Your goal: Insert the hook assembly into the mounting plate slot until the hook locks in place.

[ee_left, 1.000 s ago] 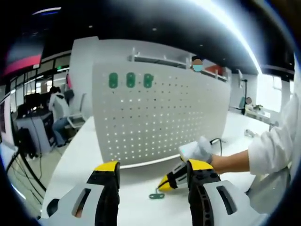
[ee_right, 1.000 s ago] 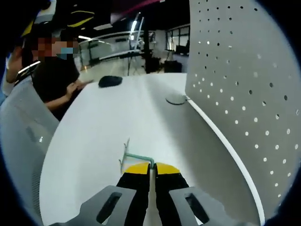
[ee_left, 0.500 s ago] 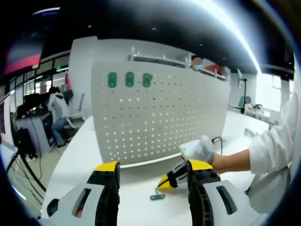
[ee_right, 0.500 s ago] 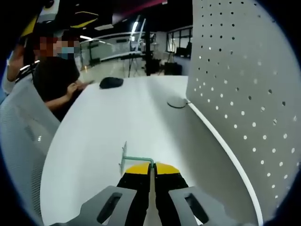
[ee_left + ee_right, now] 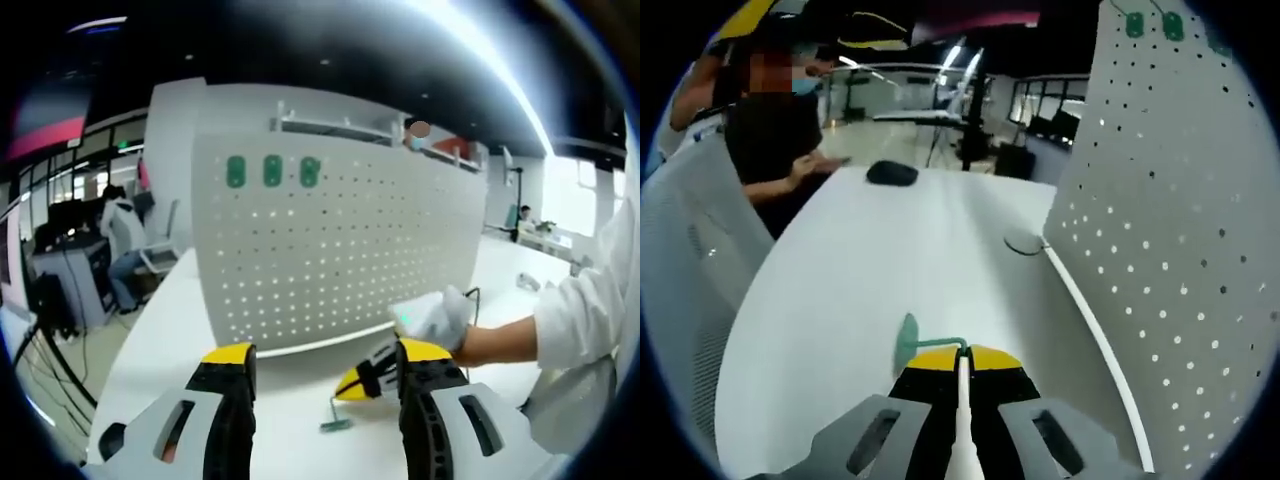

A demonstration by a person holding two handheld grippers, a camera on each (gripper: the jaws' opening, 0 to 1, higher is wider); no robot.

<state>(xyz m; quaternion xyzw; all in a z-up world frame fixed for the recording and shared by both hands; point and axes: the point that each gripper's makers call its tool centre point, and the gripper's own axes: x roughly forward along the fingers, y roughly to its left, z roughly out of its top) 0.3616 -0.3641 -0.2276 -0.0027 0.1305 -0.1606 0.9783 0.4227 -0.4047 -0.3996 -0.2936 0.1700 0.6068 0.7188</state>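
The right gripper [image 5: 958, 362] has its jaws pressed together on the thin stem of a small green hook assembly [image 5: 908, 340], whose flat oval base sticks out just past the yellow tips, tilted up above the white table [image 5: 840, 300]. In the left gripper view the same hook [image 5: 335, 425] hangs below the right gripper [image 5: 362, 382], low and in front of the white perforated mounting plate [image 5: 330, 250], well apart from its face and far below the three green hooks [image 5: 272, 171] already seated along the panel's top left edge. The left gripper [image 5: 320, 400] is spread wide with nothing between its jaws, facing the panel from the table side. The hook looks light, stiff and narrow, probably plastic-coated, so it would likely twist or slip in a pinch if pushed off-axis; holding it by the stem close to the base, as now, seems the sounder hold, leaving the locking end free to enter a slot. The panel stands upright on a thin foot and may rock under an insertion push, so the empty gripper could brace it.
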